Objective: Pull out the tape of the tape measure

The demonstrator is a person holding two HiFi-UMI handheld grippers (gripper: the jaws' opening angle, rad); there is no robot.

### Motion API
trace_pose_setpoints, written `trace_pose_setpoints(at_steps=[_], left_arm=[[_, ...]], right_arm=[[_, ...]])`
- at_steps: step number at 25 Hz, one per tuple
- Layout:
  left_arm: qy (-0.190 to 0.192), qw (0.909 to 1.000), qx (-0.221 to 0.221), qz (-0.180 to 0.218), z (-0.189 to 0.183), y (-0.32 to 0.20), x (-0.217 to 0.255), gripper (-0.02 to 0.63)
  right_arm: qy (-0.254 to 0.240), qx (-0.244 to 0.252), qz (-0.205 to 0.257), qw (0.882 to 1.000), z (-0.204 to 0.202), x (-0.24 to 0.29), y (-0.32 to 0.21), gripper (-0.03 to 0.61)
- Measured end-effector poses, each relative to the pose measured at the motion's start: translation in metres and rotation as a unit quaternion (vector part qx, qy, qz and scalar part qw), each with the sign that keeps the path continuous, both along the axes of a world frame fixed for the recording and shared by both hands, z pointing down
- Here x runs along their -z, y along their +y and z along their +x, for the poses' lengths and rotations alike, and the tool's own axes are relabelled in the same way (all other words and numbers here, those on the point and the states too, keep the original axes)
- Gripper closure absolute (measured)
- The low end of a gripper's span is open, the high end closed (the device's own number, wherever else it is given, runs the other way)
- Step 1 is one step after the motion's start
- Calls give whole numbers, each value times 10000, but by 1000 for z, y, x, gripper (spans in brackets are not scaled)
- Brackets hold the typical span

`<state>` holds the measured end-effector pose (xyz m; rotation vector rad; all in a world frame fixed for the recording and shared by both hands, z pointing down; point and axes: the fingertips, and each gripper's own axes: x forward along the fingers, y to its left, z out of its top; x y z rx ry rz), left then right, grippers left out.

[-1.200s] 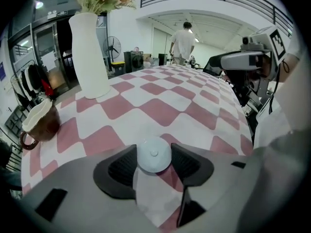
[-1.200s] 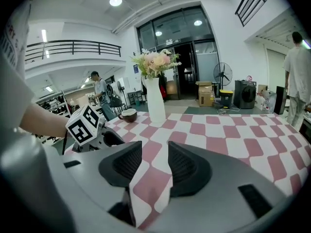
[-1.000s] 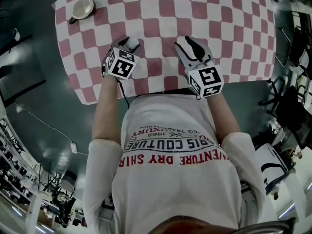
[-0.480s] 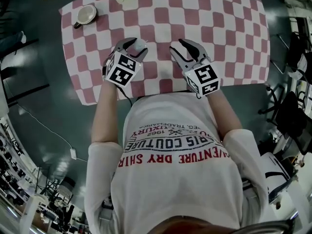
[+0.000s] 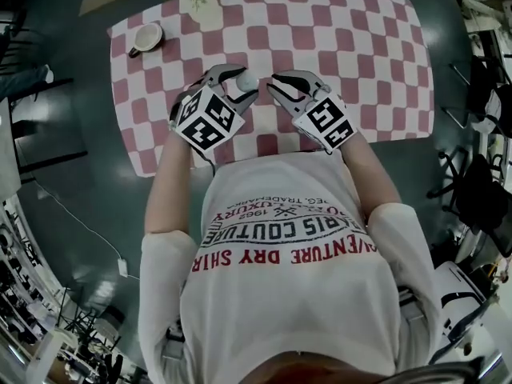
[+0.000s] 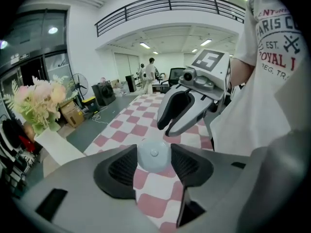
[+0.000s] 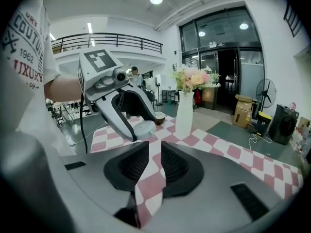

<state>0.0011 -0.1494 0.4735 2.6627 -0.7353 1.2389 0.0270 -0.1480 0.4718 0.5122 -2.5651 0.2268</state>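
A small round tape measure (image 6: pixel 154 156), smooth pale plastic with a centre button, sits low centre in the left gripper view, clamped between the left gripper's (image 6: pixel 154 150) ribbed dark pads. The right gripper's (image 7: pixel 154 161) jaws are closing with nothing between them. Beyond lies the red-and-white chequered tablecloth (image 5: pixel 360 46), with a tall white vase (image 7: pixel 184 113) at mid-frame.

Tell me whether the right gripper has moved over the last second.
Yes. Against the checked tablecloth, the right gripper has swung leftward toward the tape measure in the left gripper; its jaws are closing, empty.
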Motion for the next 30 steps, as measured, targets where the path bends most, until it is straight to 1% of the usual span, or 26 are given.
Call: trace_pose_setpoints(at_steps=[4,8,11,12,14,18,22,24,27,30], left_arm=[[-113,9993,-368,19,11,7,8,380],[-400,9964,-742,3,17,13,6,380],[-506,9947,-900,-26,19,15,4,380],[-538,9941,-936,-29,19,16,3,380],[-582,9936,-969,-29,18,16,1,380],[-518,9950,-849,-42,18,13,-1,380],[-303,9976,-617,-63,19,8,-1,380],[-243,9982,-539,-56,19,6,0,380],[-251,9988,-416,-27,17,2,0,380],[-245,9995,-191,13,12,-3,1,382]], right_arm=[[18,192,71,9998,-2,6,2,485],[367,673,283,9967,-3,4,9,492],[627,1065,431,9914,-3,0,16,522],[686,1157,458,9899,-4,-1,18,534],[724,1262,502,9881,-5,-2,19,536],[643,1229,459,9893,-5,-3,15,545],[607,1109,434,9910,-3,-3,9,548],[572,989,377,9927,-2,-2,6,548],[589,787,330,9946,0,-2,1,549],[585,504,255,9967,5,1,-7,549]])
